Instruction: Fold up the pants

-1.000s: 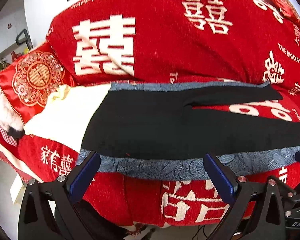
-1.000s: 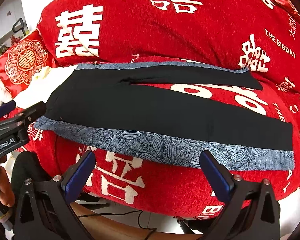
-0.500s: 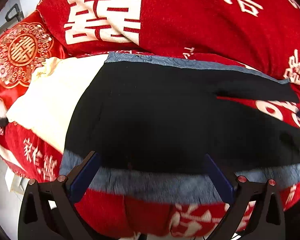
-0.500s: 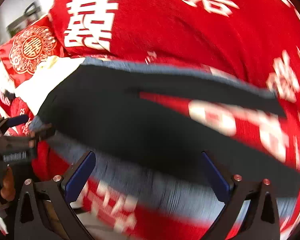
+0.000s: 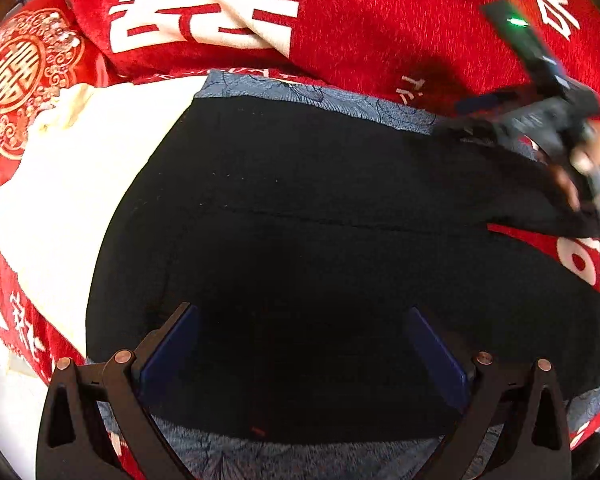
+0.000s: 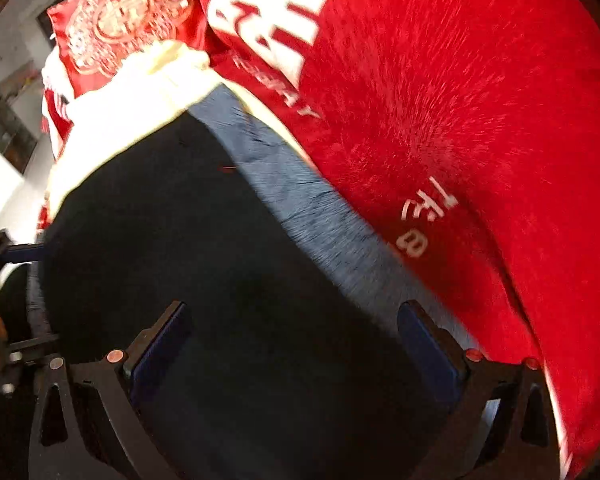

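Black pants [image 5: 320, 208] with blue-grey patterned side stripes [image 5: 300, 92] lie flat across a red sofa seat, waist to the left. My left gripper [image 5: 300, 348] hovers open just over the near part of the waist area, nothing between its fingers. In the left wrist view, the right gripper [image 5: 540, 120], held by a hand [image 5: 596, 152], sits over the far leg at the upper right. Seen from the right wrist, my right gripper [image 6: 294, 346] is open above the black fabric [image 6: 180, 240], close to the far stripe [image 6: 300, 200]. The image is motion-blurred.
A cream cloth [image 5: 72, 184] lies under the waist end on the left. A red cushion with a gold emblem [image 5: 12, 76] leans at the far left. The red sofa back [image 5: 380, 32] with white characters rises right behind the pants. The left gripper [image 6: 4, 256] shows at the right wrist view's left edge.
Both grippers have moved in close over the pants. The left one came down over the waist area; the right one swung across to the far leg near the sofa back.
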Action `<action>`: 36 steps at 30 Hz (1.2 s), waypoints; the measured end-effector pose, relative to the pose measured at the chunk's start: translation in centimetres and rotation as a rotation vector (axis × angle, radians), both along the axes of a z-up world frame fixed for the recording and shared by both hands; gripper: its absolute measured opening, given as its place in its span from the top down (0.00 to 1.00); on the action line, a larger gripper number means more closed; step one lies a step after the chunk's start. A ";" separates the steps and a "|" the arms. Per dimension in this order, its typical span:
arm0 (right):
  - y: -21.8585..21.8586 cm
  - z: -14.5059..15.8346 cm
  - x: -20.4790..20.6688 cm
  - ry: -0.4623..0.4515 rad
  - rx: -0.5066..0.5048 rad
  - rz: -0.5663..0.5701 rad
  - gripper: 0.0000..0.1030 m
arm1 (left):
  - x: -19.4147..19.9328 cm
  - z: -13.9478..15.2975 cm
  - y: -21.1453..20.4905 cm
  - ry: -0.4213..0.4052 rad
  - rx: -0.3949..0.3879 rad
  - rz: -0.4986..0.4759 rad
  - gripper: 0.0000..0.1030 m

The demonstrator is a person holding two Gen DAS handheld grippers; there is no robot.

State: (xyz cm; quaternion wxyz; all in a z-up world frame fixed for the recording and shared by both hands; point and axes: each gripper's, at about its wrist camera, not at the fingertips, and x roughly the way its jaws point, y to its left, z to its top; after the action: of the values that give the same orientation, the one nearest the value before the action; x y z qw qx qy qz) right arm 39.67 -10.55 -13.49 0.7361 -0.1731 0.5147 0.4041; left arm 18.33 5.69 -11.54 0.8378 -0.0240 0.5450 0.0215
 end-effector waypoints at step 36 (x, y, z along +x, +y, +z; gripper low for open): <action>1.9 3.1 -17.0 -0.485 -0.144 0.080 0.88 | 15.9 3.9 2.6 0.055 -0.313 0.406 0.00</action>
State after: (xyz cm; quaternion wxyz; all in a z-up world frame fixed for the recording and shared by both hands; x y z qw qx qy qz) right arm 22.68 -8.66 -10.38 0.8071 -0.3373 0.3432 0.3420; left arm 34.26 8.31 -7.65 0.7874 -0.2616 0.5482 0.1052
